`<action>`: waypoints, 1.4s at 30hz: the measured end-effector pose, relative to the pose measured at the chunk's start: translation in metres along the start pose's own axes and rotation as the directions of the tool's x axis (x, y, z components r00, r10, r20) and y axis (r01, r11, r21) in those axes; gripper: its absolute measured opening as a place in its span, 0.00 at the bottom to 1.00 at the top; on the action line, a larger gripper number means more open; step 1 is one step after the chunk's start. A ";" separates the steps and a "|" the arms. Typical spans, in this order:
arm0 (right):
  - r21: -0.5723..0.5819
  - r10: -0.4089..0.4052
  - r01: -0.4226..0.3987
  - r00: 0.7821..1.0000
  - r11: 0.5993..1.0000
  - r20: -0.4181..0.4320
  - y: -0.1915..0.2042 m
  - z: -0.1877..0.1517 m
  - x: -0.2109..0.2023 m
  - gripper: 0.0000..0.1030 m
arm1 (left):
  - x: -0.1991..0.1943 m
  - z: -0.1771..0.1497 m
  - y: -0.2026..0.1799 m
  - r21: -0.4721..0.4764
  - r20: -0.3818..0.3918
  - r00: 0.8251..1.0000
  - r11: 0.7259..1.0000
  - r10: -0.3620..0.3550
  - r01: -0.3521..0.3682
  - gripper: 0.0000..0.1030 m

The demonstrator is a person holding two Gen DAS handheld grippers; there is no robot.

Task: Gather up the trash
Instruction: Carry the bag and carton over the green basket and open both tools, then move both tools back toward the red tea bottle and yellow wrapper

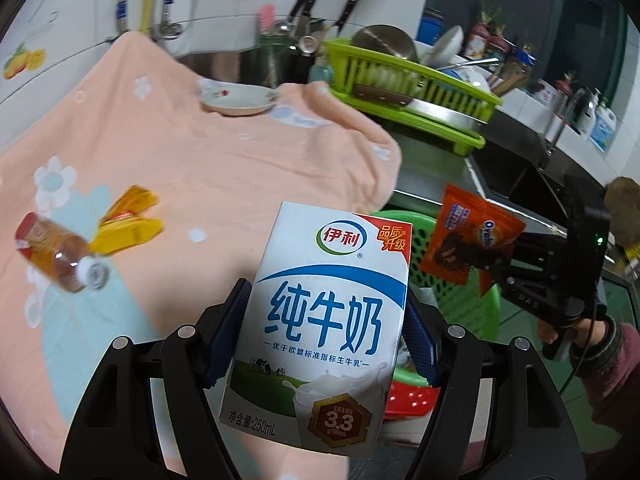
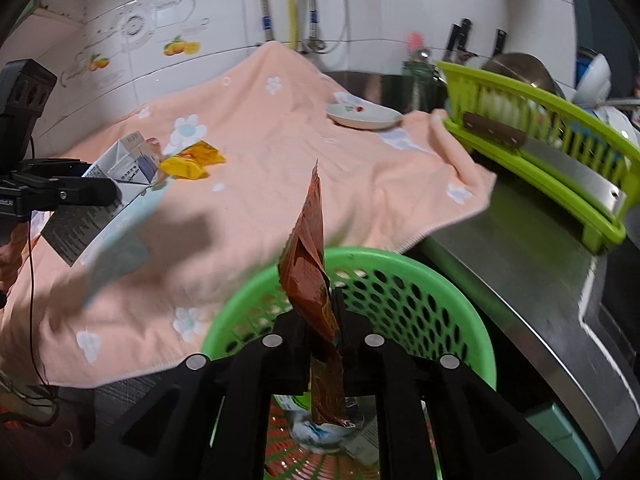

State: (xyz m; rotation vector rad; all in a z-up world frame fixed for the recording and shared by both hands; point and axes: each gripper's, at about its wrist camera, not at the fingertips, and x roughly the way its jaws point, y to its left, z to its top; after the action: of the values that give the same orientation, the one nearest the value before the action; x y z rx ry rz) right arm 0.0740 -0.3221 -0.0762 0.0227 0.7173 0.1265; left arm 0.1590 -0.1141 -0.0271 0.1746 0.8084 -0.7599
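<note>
The green perforated plastic basket (image 2: pixel 420 292) stands just off the hanging edge of the peach flowered towel (image 2: pixel 280 152), steel counter beside it. Over its rim the right gripper (image 2: pixel 326 320) pinches a crinkled orange foil sachet (image 2: pixel 310 276). Left of the basket, the left gripper (image 1: pixel 320 336) clamps a boxy white milk carton (image 1: pixel 320 320). Beyond, on the towel, lie a yellow wrapper (image 1: pixel 128 224) and small bottle (image 1: pixel 60 260).

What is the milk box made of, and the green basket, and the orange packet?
The milk carton looks like coated cardboard: flat printed faces, sharp folded edges. The green basket seems to be moulded plastic: smooth rim, wall full of holes. The orange packet looks like thin foil or plastic film: crinkled, shiny, zigzag edge.
</note>
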 end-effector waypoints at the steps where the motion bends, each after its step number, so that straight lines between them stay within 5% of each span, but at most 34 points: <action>1: 0.008 -0.007 0.007 1.000 1.000 -0.002 -0.004 -0.003 -0.001 0.10 | 0.002 0.001 -0.003 0.004 -0.001 1.000 1.000 -0.005 0.005 0.68; 7: 0.063 -0.033 0.033 0.999 0.997 -0.006 -0.022 -0.020 -0.008 0.19 | 0.020 0.009 -0.028 0.031 -0.020 0.999 0.998 -0.046 0.047 0.68; 9: 0.080 -0.040 0.041 0.999 0.996 -0.009 -0.027 -0.024 -0.010 0.30 | 0.027 0.011 -0.038 0.044 -0.028 0.998 0.997 -0.060 0.061 0.68; 23: 0.112 -0.068 0.064 0.997 0.992 0.030 -0.044 -0.034 -0.030 0.49 | 0.071 0.020 -0.065 0.030 -0.094 0.992 0.996 -0.084 0.088 0.68; 42: 0.118 -0.059 0.053 0.997 0.992 0.048 -0.044 -0.035 -0.034 0.53 | 0.087 0.024 -0.080 0.012 -0.101 0.987 0.992 -0.126 0.127 0.73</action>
State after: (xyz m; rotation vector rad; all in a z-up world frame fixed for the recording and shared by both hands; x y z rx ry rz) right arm 0.0309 -0.3704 -0.0832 0.1175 0.6724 0.0304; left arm 0.1584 -0.2295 -0.0618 0.1799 0.9145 -0.8837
